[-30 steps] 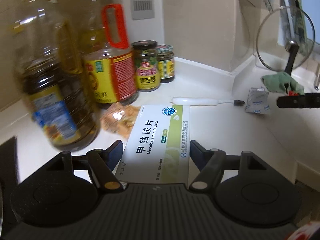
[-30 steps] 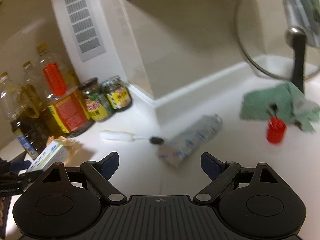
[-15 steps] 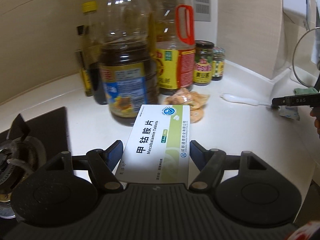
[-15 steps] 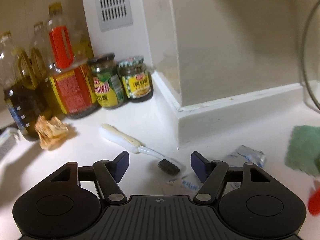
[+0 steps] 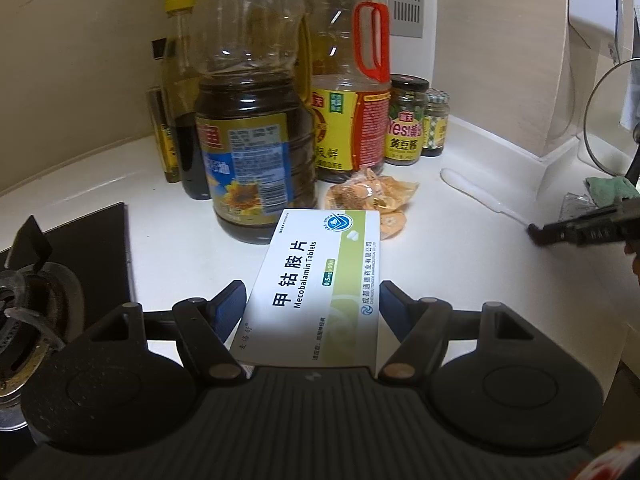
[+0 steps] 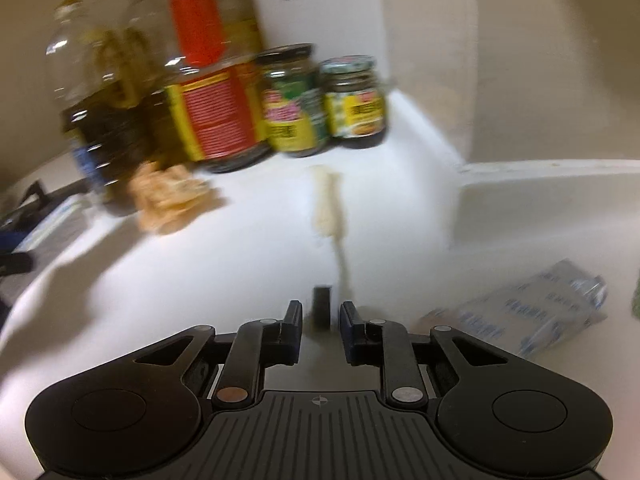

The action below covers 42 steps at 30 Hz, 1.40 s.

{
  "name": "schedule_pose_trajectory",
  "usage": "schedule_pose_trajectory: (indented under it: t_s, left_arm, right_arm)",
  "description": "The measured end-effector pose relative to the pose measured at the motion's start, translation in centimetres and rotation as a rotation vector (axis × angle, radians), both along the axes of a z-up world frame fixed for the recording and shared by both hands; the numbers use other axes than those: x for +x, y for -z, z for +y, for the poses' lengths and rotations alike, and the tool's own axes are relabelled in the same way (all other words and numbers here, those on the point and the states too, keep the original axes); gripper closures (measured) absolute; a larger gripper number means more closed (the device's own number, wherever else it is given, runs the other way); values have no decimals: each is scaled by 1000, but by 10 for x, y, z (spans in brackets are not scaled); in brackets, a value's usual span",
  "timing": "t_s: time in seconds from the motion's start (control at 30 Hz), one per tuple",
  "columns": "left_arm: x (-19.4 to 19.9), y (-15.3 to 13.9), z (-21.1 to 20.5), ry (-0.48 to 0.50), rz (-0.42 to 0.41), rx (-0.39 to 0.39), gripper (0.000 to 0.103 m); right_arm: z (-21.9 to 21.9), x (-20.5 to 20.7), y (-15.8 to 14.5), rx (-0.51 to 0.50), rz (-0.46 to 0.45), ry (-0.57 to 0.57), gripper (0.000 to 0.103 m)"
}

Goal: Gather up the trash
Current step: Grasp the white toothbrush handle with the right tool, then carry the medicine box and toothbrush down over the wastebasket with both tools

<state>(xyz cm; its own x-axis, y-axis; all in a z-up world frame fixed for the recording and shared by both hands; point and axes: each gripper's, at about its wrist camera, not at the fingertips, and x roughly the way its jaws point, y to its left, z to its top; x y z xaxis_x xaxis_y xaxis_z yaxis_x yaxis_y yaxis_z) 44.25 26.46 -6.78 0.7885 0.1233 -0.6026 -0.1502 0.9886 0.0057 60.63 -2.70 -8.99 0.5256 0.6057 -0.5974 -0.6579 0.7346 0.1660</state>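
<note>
My left gripper (image 5: 311, 289) is shut on a white and green tablet box (image 5: 320, 272), held above the white counter. My right gripper (image 6: 321, 308) sits low over the counter with its jaws closing. The black bristle head of a white-handled brush (image 6: 329, 204) stands between them, with a gap on each side. In the left wrist view, the right gripper (image 5: 580, 230) shows at the right edge, at the tip of the brush (image 5: 472, 190). A crumpled orange wrapper (image 5: 372, 196) lies by the bottles. A silver foil packet (image 6: 532, 312) lies just right of my right gripper.
Oil and sauce bottles (image 5: 256, 128) and two jars (image 5: 406, 120) stand along the back wall. A gas burner (image 5: 24, 296) is at the left. A glass lid (image 5: 608, 120) and a green cloth (image 5: 608, 188) are at the right, past a raised white ledge (image 6: 540, 200).
The right gripper swung left from the foil packet to the brush head, and its jaws narrowed around it. The left gripper turned left toward the burner, still holding the box.
</note>
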Motion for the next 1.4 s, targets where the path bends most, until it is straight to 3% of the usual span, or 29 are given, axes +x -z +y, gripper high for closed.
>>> schedule_pose_trajectory:
  t_s: [0.17,0.27,0.43,0.57,0.7,0.83,0.97,1.13,1.4]
  left_arm:
    - [10,0,-6,17,-3,-8,33]
    - [16,-1,-8,24,-8,-10,33]
    - [26,-2,-9,17,-3,-12,33]
    - [36,-5,-11,9,-9,-14,33]
    - [45,-6,-12,4,-12,-11,33]
    - [50,-7,-13,4,-15,-11,33]
    - [51,-6,-13,-1,-12,-13,33]
    - [47,-7,-16,2,-9,-8,33]
    - [32,-11,-27,-4,-11,0,33]
  right_arm:
    - [10,-21,-8,17,-32,40,76]
    - [14,-18,-14,51,-53,108,46]
    - [31,0,-13,71,-77,174,45]
    - [47,15,-6,39,-94,200,46]
    - [60,27,1,6,-96,234,58]
    - [67,36,4,-12,-99,253,62]
    - [74,39,4,-50,-127,243,81]
    - [70,34,3,-52,-126,238,81]
    - [40,4,-16,67,-82,233,82]
